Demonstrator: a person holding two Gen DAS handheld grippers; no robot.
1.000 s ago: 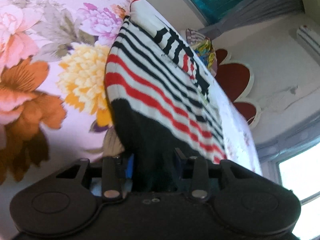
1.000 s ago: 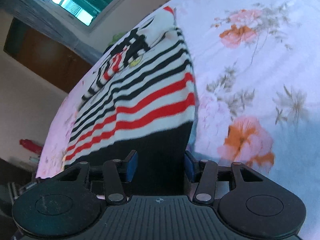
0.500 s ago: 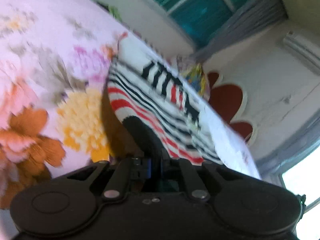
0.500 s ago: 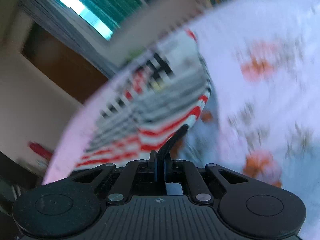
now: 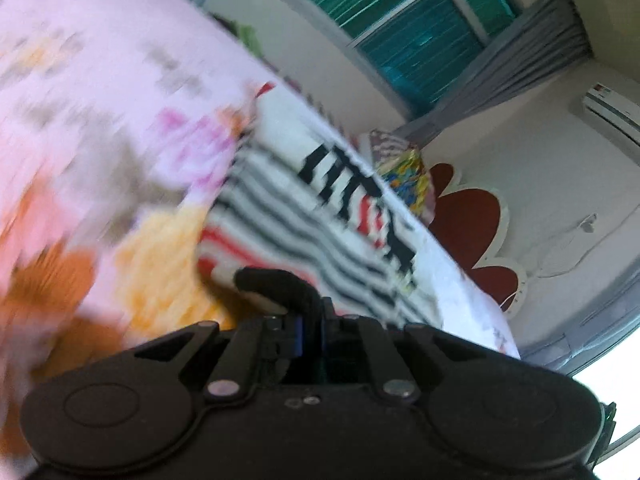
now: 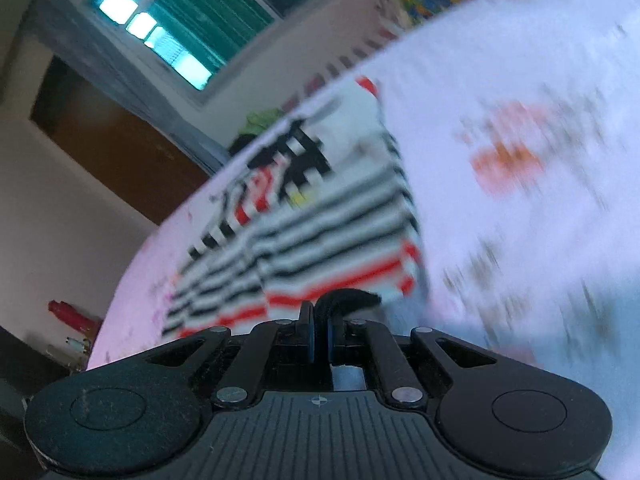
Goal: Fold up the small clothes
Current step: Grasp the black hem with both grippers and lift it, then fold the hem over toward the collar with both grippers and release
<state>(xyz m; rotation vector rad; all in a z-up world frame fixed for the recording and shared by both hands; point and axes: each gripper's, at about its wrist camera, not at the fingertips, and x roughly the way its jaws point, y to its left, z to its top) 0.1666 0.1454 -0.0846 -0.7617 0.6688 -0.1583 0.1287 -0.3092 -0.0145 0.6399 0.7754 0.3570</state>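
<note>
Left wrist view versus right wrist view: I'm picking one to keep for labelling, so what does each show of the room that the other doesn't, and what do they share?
Only the left wrist view shows the air conditioner and the red flower-shaped headboard. Only the right wrist view shows the brown door and a red object low at the left. Both show the striped garment on the floral bedsheet, the green-shaded window, and a gripper pinching the garment's black hem: left gripper, right gripper.
</note>
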